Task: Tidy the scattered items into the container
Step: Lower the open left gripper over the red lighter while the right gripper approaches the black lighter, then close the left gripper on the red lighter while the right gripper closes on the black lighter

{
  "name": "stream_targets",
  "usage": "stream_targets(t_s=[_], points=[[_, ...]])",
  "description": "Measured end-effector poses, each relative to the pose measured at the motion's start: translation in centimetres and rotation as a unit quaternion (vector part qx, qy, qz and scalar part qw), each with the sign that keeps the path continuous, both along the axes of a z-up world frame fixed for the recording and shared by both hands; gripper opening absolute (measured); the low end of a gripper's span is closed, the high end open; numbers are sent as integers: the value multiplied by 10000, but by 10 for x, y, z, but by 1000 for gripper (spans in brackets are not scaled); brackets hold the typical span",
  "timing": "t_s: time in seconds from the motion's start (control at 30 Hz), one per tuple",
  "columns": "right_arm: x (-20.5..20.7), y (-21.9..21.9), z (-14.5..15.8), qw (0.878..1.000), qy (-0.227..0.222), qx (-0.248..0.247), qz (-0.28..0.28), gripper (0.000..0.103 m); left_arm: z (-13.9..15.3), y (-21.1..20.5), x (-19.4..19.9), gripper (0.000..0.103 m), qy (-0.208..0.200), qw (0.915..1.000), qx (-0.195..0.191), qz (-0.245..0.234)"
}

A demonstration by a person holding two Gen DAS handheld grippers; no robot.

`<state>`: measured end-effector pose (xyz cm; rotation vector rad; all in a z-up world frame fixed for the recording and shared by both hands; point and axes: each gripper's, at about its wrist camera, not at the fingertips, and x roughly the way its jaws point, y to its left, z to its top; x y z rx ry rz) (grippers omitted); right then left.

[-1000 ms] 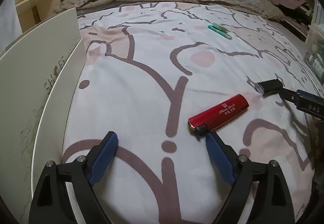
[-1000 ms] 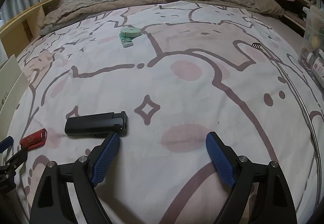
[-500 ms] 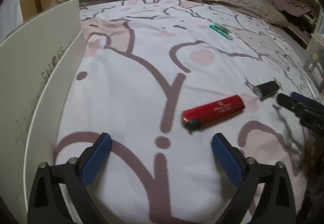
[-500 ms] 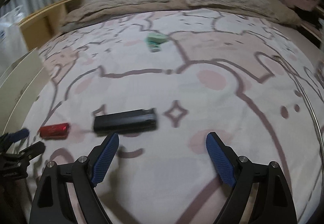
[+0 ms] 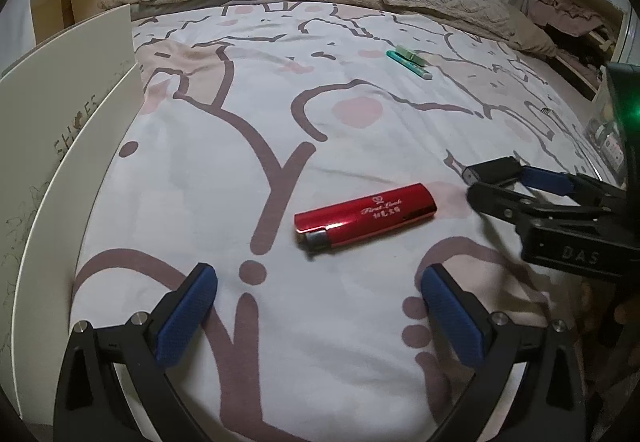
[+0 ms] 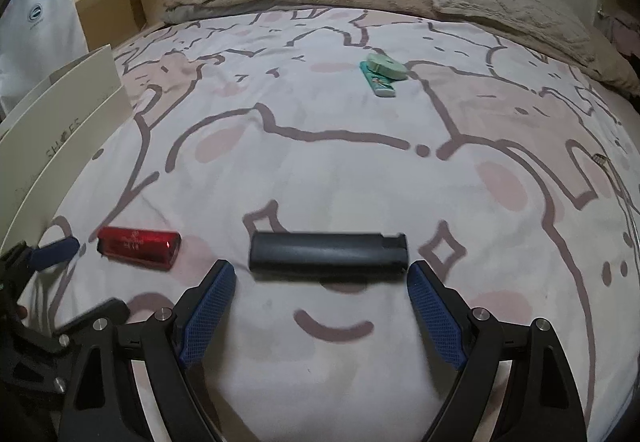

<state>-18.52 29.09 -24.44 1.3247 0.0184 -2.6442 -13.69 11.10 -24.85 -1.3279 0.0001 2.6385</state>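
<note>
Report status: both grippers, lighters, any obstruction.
Left gripper open, empty, short of red metallic lighter. Right gripper open, empty, short of long black lighter. Both lighters flat on bedsheet, nothing in the way.

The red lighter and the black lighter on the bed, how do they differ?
The red lighter is glossy with script lettering on its side; the black lighter is matte and plain. The red lighter lies ahead of the open left gripper, the black one ahead of the open right gripper. Both lie flat on the bedspread, ungripped.
</note>
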Motion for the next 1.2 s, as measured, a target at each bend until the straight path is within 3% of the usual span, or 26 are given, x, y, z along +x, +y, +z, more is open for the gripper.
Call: stream_targets(t_s=[0.13, 0.27, 0.7, 1.0, 1.2], points=[[-5, -1, -4, 9999, -36, -88, -34, 88, 1, 0, -3, 103, -59, 9999, 90, 93], [-2, 1, -3, 9999, 44, -53, -125, 80, 1, 1, -7, 103, -166, 9996, 137, 178], [1, 10, -2, 9995, 69, -216, -227, 80, 2, 20, -17, 103, -288, 9981, 301, 447], [3, 32, 0, 9984, 25, -261, -496, 80, -2, 41, -25, 103, -257, 9973, -126, 681], [7, 48, 2, 9966, 49, -388, -730, 80, -4, 43, -33, 103, -283, 9947, -155, 980]])
